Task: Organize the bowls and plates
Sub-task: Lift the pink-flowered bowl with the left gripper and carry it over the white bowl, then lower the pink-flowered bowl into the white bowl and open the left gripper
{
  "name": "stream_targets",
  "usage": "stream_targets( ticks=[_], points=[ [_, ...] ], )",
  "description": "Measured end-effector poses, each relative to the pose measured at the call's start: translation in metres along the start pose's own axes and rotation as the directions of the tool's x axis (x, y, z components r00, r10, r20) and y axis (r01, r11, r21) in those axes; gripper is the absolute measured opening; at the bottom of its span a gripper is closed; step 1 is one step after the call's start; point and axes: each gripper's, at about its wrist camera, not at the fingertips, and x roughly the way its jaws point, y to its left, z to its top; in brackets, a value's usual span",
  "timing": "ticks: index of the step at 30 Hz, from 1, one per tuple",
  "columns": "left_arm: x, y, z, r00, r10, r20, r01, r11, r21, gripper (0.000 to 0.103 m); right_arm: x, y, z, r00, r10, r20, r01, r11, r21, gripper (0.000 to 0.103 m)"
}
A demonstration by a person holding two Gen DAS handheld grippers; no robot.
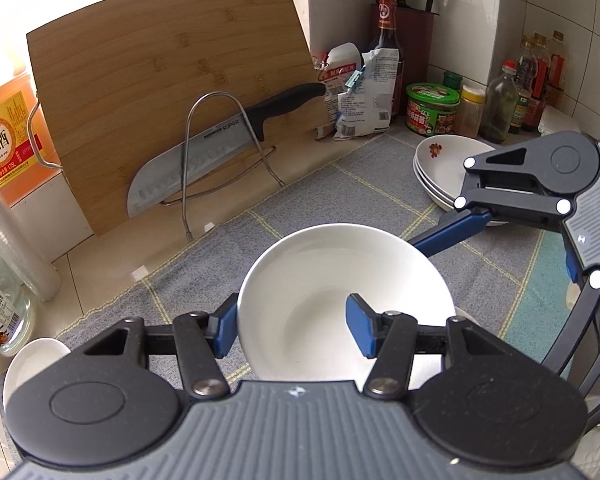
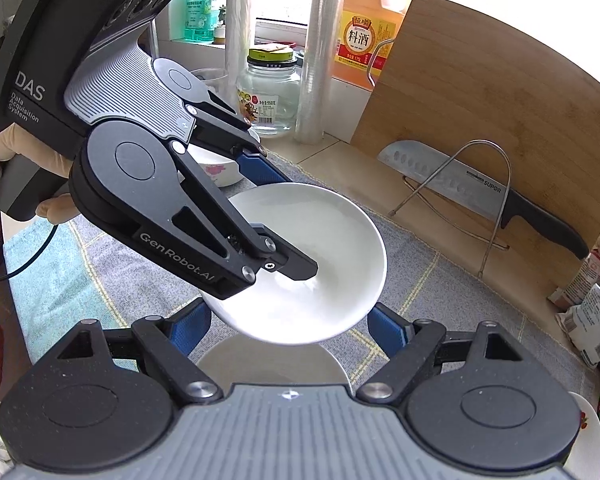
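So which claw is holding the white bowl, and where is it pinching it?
The left claw holds the white bowl by its rim, one finger inside and one outside. The right claw is open and holds nothing.

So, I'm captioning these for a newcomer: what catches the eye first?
The white bowl at centre, clamped by the left gripper above the grey checked cloth. Behind it, a big knife in a wire rack against the bamboo cutting board. The right gripper hovers open by the bowl's rim.
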Motion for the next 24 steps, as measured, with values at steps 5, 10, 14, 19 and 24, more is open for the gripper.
stream_targets(
  ticks=[5,10,14,19,24],
  points=[
    [0.002,-0.010,0.001,1.000,-0.013,-0.006,0.013,1.000,0.007,0.055,-0.007,-0.002,-0.009,1.000,-0.003,-0.003,0.003,1.000,0.010,0.088],
    [0.005,-0.019,-0.001,0.999,-0.032,-0.013,0.032,0.999,0.014,0.055,-0.013,-0.003,-0.018,1.000,-0.005,-0.015,0.006,1.000,0.025,0.088],
    [0.007,-0.024,-0.003,0.999,-0.046,-0.014,0.046,0.999,0.015,0.055,-0.017,-0.003,-0.023,1.000,-0.008,-0.024,0.009,0.999,0.034,0.088],
    [0.008,-0.031,-0.004,0.998,-0.059,-0.015,0.059,0.998,0.026,0.057,-0.020,-0.003,-0.031,1.000,-0.007,-0.029,0.009,0.999,0.051,0.089],
    [0.006,-0.036,-0.004,0.997,-0.070,-0.015,0.070,0.997,0.030,0.057,-0.023,-0.002,-0.036,0.999,-0.006,-0.038,0.009,0.998,0.069,0.089]
  ],
)
